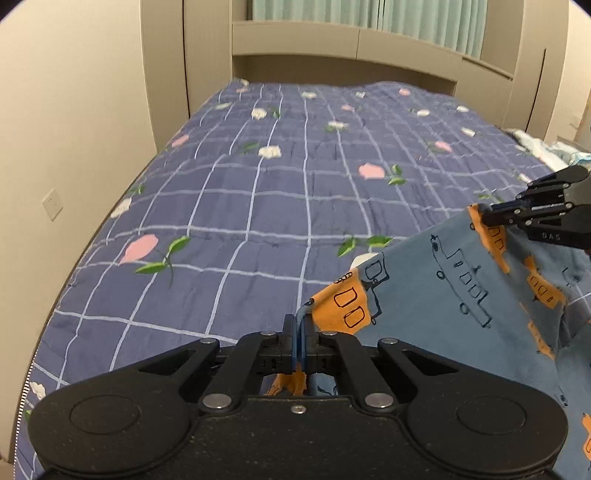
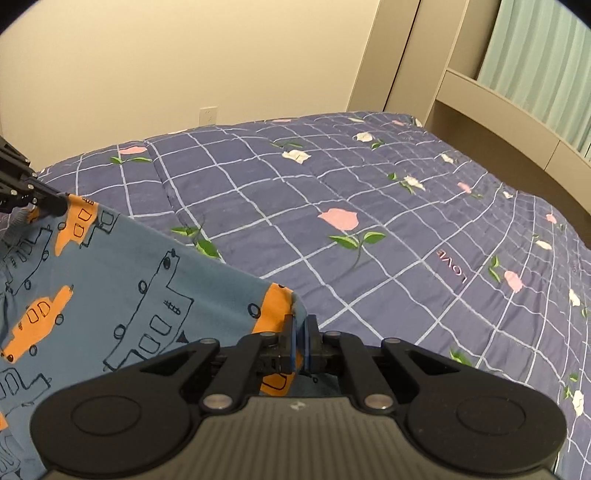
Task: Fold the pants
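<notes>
A pair of blue pants [image 1: 454, 280], printed with outlined vehicles and orange cars, is shown stretched between two hand-held grippers above a bed. In the left wrist view, the left gripper [image 1: 300, 332] is seen pressed together on one corner of the fabric, where a thin fold of blue cloth is pinched between the blue pads and an orange patch lies just beside the jaws. The right gripper [image 1: 487, 218] appears at the right edge of the same view, closed on the opposite corner of the garment, which is raised off the bedding there. Between the two held corners the upper edge of the pants is drawn into a sloping line, and the remaining cloth hangs downward toward the lower right of the view.

In the right wrist view, the right gripper [image 2: 301, 338] is shown clamped on a cloth corner bearing an orange patch, while the left gripper [image 2: 61, 205] is visible at the far left, closed on the other corner. The quilt [image 1: 258, 206] covering the bed is purple-blue with a pale grid and pink and white flowers. A beige headboard [image 1: 332, 48] with a shelf, a pale green curtain [image 1: 369, 14] and a wall socket [image 2: 208, 115] are visible beyond the bed.
</notes>
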### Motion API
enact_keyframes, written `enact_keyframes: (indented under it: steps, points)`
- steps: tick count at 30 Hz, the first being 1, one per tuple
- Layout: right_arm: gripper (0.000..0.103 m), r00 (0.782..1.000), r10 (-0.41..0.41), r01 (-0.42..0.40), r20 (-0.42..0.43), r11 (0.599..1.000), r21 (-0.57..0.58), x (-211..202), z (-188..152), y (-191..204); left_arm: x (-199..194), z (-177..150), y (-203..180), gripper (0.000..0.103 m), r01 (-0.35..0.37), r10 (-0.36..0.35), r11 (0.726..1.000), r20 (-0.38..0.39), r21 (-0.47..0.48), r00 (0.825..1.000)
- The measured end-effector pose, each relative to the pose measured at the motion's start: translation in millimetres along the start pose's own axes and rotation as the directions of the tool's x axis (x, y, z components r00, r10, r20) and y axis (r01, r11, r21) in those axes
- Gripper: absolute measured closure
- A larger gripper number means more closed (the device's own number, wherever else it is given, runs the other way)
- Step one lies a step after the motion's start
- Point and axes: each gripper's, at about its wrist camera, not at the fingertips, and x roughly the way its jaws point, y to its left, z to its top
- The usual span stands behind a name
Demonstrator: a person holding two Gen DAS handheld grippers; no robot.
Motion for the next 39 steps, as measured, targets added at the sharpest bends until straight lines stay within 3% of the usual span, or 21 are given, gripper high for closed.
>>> enact_keyframes:
  steps: [8, 16, 24, 31, 39]
  points:
    - [0.099, 0.991, -0.048, 0.044, 0.126, 0.998, 0.034, -66.7, -18.9, 8.6, -56.2, -11.6, -23.2, 0.102, 0.026, -0.037, 0.996, 0.131, 0.085, 0.991]
    - [0.099, 0.973, -0.093, 0.082, 0.210, 0.995, 0.059, -151.8, -56.8, 33.7, -119.1, -43.2, -55.3, 0.102, 0.056, -0.091, 0.983, 0.200, 0.177, 0.976]
    - [0.099, 0.970, -0.114, 0.109, 0.214, 0.993, 0.035, -215.1, -110.6, 80.1, -150.3, -104.7, -91.3, 0.102, 0.054, -0.114, 0.947, 0.173, 0.316, 0.978]
    - [0.099, 0.973, -0.129, 0.120, 0.193, 0.991, 0.060, -224.0, -154.5, 116.3, -146.5, -162.2, -108.8, 0.102, 0.047, -0.107, 0.909, 0.124, 0.414, 0.986]
    - [0.099, 0.971, -0.141, 0.122, 0.193, 0.987, 0.105, -236.9, -183.5, 131.8, -153.6, -184.7, -108.8, 0.102, 0.062, -0.122, 0.894, 0.107, 0.444, 0.987]
